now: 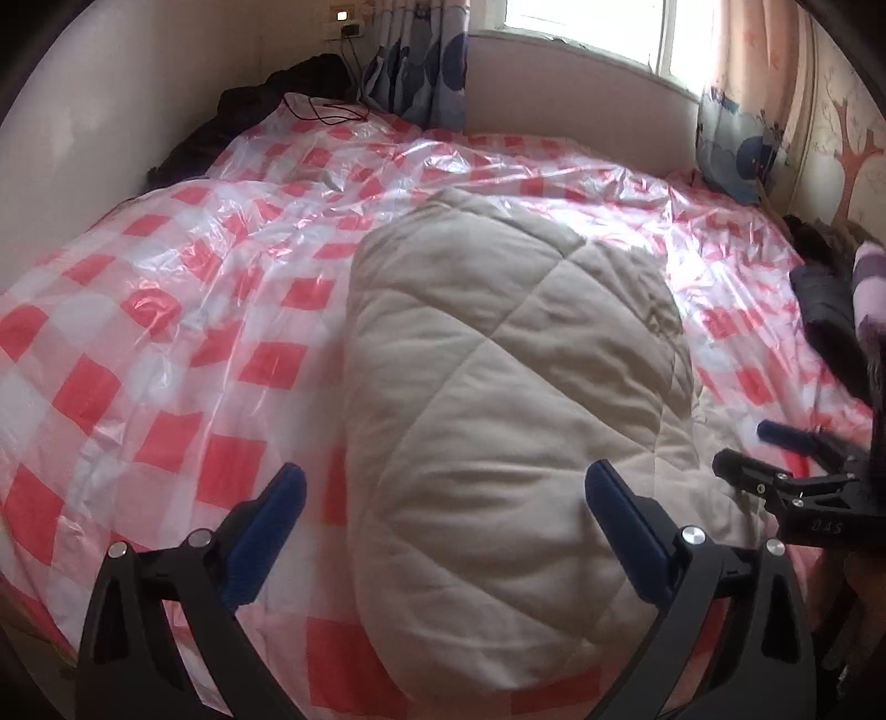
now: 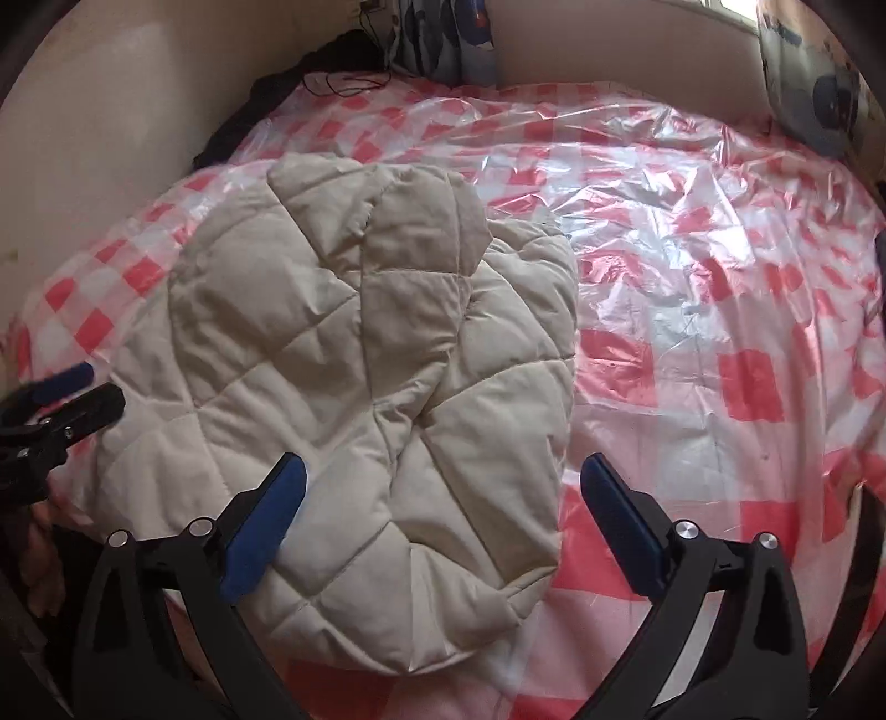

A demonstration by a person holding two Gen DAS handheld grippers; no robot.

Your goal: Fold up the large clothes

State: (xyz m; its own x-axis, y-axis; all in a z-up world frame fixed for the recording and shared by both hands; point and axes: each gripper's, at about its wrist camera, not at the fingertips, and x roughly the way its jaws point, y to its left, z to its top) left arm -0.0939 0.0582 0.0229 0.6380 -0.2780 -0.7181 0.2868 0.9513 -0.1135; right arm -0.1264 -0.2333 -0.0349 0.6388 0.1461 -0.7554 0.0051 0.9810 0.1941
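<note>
The bed point(image 1: 138, 310) fills both views and is covered by a red-and-white checked sheet under clear, wrinkled plastic film. A wall runs along its far side, with a window point(image 1: 587, 22) and patterned curtains point(image 1: 426, 72) above it.

A beige quilted coat point(image 1: 498, 415) lies folded into a compact bundle on the near part of the bed, resting on the plastic. In the right wrist view the coat point(image 2: 360, 387) shows a sleeve laid lengthwise over the body panel.

Dark clothing point(image 1: 830, 310) is piled at the right edge of the bed, and another dark heap point(image 1: 260, 105) sits in the far left corner with a black cable point(image 1: 326, 113) beside it.

The left tongs point(image 1: 443, 531) stand spread wide above the coat, holding nothing. The right tongs point(image 2: 443, 526) are likewise spread wide and empty, over the coat's right edge.
</note>
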